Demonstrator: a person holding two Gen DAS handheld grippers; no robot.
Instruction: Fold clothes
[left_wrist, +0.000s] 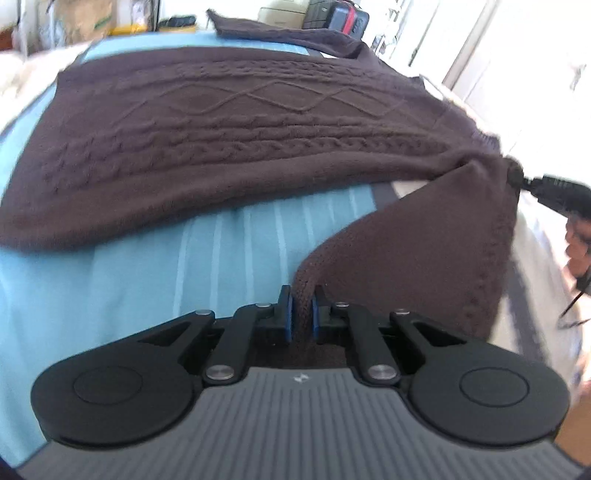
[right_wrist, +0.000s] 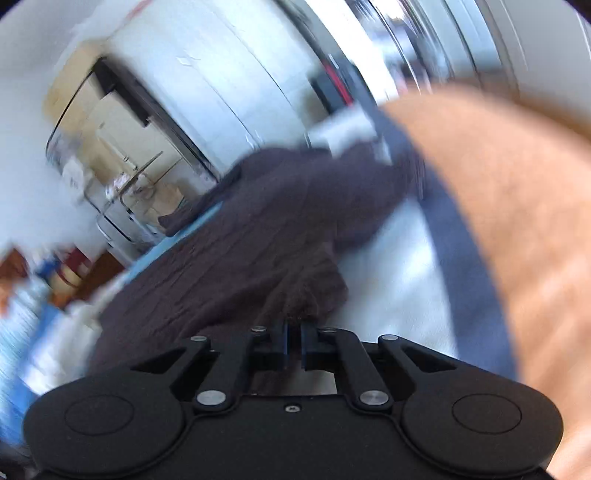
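A dark brown cable-knit sweater (left_wrist: 229, 140) lies spread across a light blue striped bed cover (left_wrist: 147, 280). My left gripper (left_wrist: 302, 314) is shut on the ribbed end of a sweater sleeve (left_wrist: 424, 258), held just above the cover. My right gripper (left_wrist: 517, 177) shows at the right of the left wrist view, pinching the sweater near the shoulder. In the blurred right wrist view the right gripper (right_wrist: 294, 332) is shut on the brown sweater (right_wrist: 240, 266), which stretches away from it.
The far sleeve (left_wrist: 288, 33) lies at the back edge of the bed. Boxes and a dark case (left_wrist: 332, 16) stand behind the bed. White bedding (right_wrist: 399, 280) and a person's bare arm (right_wrist: 517, 221) fill the right of the right wrist view.
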